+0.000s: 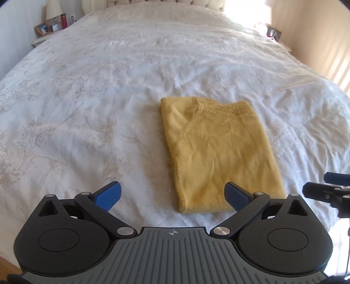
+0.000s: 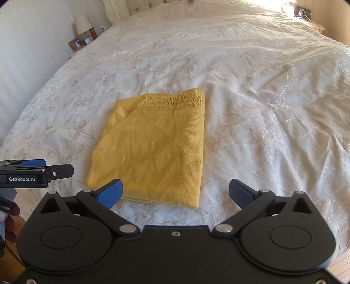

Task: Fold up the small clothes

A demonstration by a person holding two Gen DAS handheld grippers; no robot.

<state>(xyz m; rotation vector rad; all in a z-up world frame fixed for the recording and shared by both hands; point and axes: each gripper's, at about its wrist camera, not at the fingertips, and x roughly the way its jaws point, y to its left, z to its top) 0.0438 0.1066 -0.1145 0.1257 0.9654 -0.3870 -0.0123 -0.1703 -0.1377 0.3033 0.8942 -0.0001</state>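
— White bed [image 1: 87,91] fills the room, and the yellow sweater [image 1: 218,153] lies folded flat in the middle of it.

— Left hand-held gripper [image 1: 172,196] hovers low at its near edge, fingers spread wide, holding nothing.

— Right hand-held gripper [image 2: 176,193] likewise: spread, empty, level over the hem.

— Only the right view shows the lace neckline sharply; the left one shows the red bottle [image 1: 63,21] clearly beside the lamp [image 1: 53,9].
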